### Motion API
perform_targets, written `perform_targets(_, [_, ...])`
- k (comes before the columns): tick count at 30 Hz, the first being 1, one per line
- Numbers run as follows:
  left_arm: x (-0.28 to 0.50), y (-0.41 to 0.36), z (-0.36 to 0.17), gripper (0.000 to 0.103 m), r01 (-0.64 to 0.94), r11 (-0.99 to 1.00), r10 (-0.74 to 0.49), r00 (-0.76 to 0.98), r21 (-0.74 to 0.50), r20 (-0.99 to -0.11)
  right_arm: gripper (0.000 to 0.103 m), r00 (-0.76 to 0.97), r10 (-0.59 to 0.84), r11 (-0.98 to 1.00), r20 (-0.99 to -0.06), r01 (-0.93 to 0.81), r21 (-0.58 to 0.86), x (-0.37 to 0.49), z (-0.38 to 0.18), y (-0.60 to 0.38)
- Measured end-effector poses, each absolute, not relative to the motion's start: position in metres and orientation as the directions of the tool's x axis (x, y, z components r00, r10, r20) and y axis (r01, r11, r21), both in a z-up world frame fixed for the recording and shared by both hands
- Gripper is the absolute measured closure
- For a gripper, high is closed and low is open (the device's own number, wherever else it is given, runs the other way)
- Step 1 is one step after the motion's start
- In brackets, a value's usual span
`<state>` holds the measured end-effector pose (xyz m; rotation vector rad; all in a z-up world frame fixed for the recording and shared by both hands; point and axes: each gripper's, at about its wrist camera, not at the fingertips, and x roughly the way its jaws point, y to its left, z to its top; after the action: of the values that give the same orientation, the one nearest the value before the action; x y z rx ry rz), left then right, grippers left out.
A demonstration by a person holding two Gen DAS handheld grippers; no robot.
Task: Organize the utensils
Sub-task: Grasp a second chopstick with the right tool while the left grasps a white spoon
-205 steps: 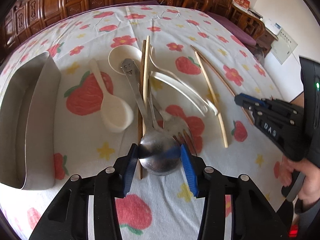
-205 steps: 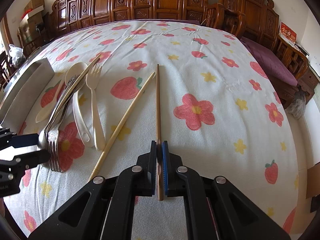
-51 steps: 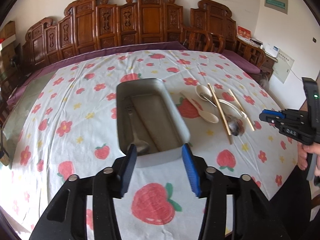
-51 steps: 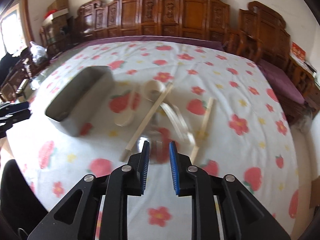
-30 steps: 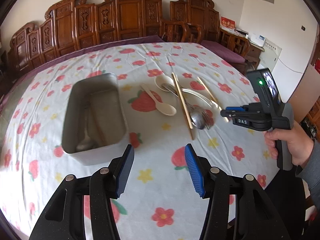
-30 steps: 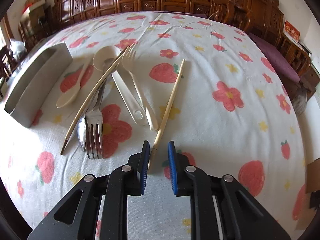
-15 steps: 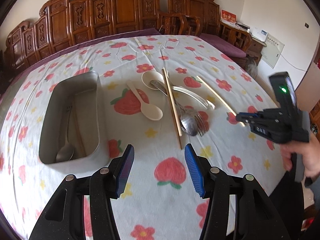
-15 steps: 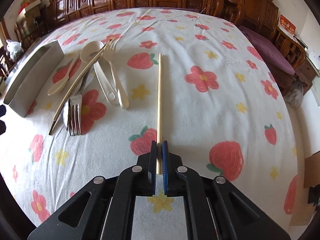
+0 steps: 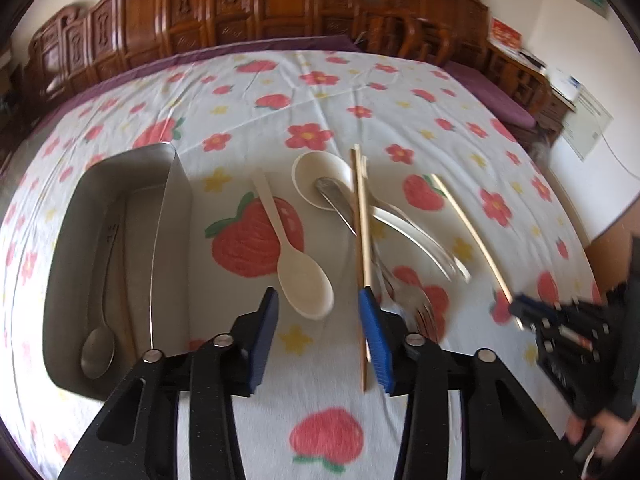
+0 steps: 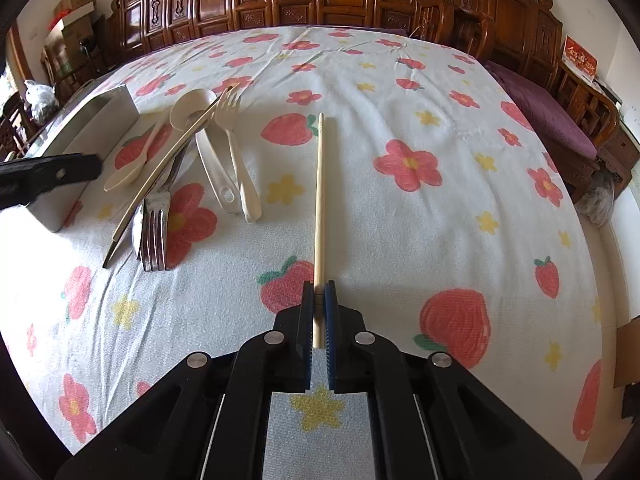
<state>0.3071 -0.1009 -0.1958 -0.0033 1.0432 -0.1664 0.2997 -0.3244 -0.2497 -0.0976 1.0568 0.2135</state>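
Observation:
My left gripper [image 9: 318, 294] hovers low over the flowered cloth. Its jaws are closing, and the bowl of a cream plastic spoon [image 9: 296, 272] lies between and just ahead of the tips, not pressed. A long brown chopstick [image 9: 362, 240] runs along its right finger. Beside that lie a metal fork [image 9: 424, 312], a white ladle spoon [image 9: 316, 172] and a cream fork [image 10: 232, 132]. My right gripper [image 10: 319, 286] is shut on the near end of a pale chopstick [image 10: 319, 200], which points away across the cloth. The metal tray [image 9: 168, 208] at the left holds a metal spoon [image 9: 98, 344].
Carved wooden chairs ring the far and right sides of the table. The tablecloth [image 10: 420, 240] to the right of the held chopstick is bare. A person's hand [image 9: 600, 436] grips the right tool at the table's right edge.
My left gripper has moved right and down, from the tray toward the utensil pile, and its jaws have narrowed. My right gripper shut on the pale chopstick and has since kept still.

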Motion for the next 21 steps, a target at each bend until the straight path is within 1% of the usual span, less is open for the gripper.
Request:
perform_targets(1, [0.311,-0.099,-0.196,0.073,0.12,0.989,-0.138,0.487,-0.09,-0.862,0.097,0.472,0.132,0.975,-0.872,-0.221,0.029,0.3,-0.25,-0.325])
perform_targets(2, [0.317,-0.096,-0.198,0.081,0.1,0.989,-0.142,0.476,-0.107,-0.868,0.097,0.471,0.136,0.975,-0.872,-0.22,0.033,0.3,-0.25,-0.326])
perform_targets(3, [0.322,-0.094,-0.2,0.084,0.085,0.989,-0.144,0.465,-0.118,-0.873,0.097,0.47,0.138,0.975,-0.872,-0.22,0.036,0.301,-0.25,-0.326])
perform_targets(11, [0.337,-0.097,-0.213,0.085,0.056,0.996,-0.083,0.416,-0.065,-0.906,0.097,0.464,0.16,0.974,-0.871,-0.22,0.062,0.302,-0.251,-0.329])
perform_targets(21, [0.339,-0.099,-0.229,0.085,0.047,0.998,-0.052,0.369,-0.038,-0.928,0.097,0.463,0.167,0.973,-0.87,-0.219,0.071,0.302,-0.251,-0.33])
